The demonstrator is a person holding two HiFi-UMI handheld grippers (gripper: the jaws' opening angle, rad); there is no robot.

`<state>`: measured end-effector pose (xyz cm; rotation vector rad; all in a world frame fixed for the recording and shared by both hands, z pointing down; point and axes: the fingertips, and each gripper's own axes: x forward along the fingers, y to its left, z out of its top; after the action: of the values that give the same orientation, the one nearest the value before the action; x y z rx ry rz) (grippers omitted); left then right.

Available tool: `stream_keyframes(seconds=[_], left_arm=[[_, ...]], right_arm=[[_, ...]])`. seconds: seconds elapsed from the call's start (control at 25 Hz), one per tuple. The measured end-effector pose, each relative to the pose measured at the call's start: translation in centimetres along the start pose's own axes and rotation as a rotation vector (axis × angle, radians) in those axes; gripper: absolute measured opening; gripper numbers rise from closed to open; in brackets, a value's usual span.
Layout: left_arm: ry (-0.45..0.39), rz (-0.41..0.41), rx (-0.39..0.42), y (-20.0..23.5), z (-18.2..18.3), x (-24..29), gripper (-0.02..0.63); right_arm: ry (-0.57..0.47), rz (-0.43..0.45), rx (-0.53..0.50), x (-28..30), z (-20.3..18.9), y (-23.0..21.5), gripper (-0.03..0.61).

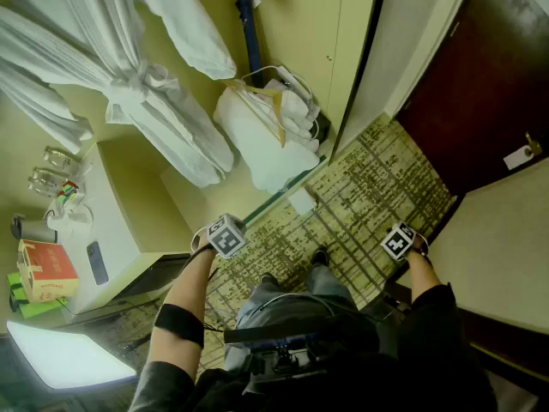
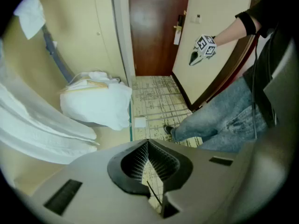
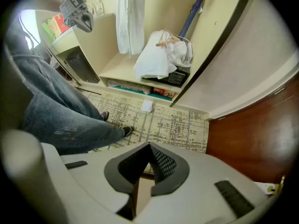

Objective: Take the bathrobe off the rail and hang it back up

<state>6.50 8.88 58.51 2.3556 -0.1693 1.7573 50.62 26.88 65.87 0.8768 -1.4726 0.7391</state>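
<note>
Bathrobe (image 1: 129,84): white, hanging at the far left inside the open wardrobe, with its belt knotted at the waist. The rail it hangs from is out of frame, and I cannot tell whether the loose sleeve to its right belongs to the same robe or to a second one.
White bundle (image 1: 257,136): on the wardrobe's low shelf, right of the bathrobe and apart from it.
Wooden hanger (image 1: 273,101): lying on top of the white bundle.
Blue umbrella (image 1: 250,20): leaning upright in the wardrobe's far corner, just behind the bundle.
Left gripper (image 2: 148,143): jaws together with nothing between them, held low near the person's left knee over the carpet, well apart from the bathrobe.
Right gripper (image 3: 149,146): jaws pressed together and empty, held out to the right near the cream wall, well apart from the wardrobe.
Carpet (image 1: 377,187): patterned in green and cream, under both grippers.
Person's jeans (image 1: 292,303): between the two grippers, dark shoes on the carpet.
Counter (image 1: 129,221): pale, at the near left below the bathrobe.
Glasses (image 1: 51,170): at the counter's far left.
Orange box (image 1: 45,269): at the counter's near end.
Phone (image 1: 97,263): dark, lying flat just right of the orange box.
Dark door (image 1: 480,75): at the far right.
</note>
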Motion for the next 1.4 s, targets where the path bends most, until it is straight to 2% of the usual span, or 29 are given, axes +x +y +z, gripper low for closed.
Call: stream_keyframes(seconds=[0.16,0.36,0.64,0.84,1.08,1.4], left_arm=[[-0.082,0.102,-0.118,2.1,-0.1,-2.8,0.002],[-0.202,0.184,-0.288,3.6,-1.9,-5.7,0.002],[-0.458,0.339,-0.432,5.2,-3.6,-11.9,0.002],[-0.608,0.518,-0.572,6.8,-6.2,-17.8,0.002],[-0.700,0.674,-0.675,7.5,-9.5,-23.7,0.002],[-0.812,0.779,-0.794,6.9,-13.2,-30.6,0.002]], right_arm=[[-0.103,-0.023,-0.008,-0.3,5.5,0.5,0.017],[-0.240,-0.012,-0.066,-1.8,14.3,2.6,0.017],[-0.505,0.026,-0.098,-6.8,28.6,6.9,0.017],[-0.657,0.089,-0.108,-11.2,36.4,11.2,0.017],[-0.809,0.151,-0.135,-16.8,43.4,17.2,0.017],[-1.002,0.225,-0.095,-24.7,48.8,22.7,0.017]])
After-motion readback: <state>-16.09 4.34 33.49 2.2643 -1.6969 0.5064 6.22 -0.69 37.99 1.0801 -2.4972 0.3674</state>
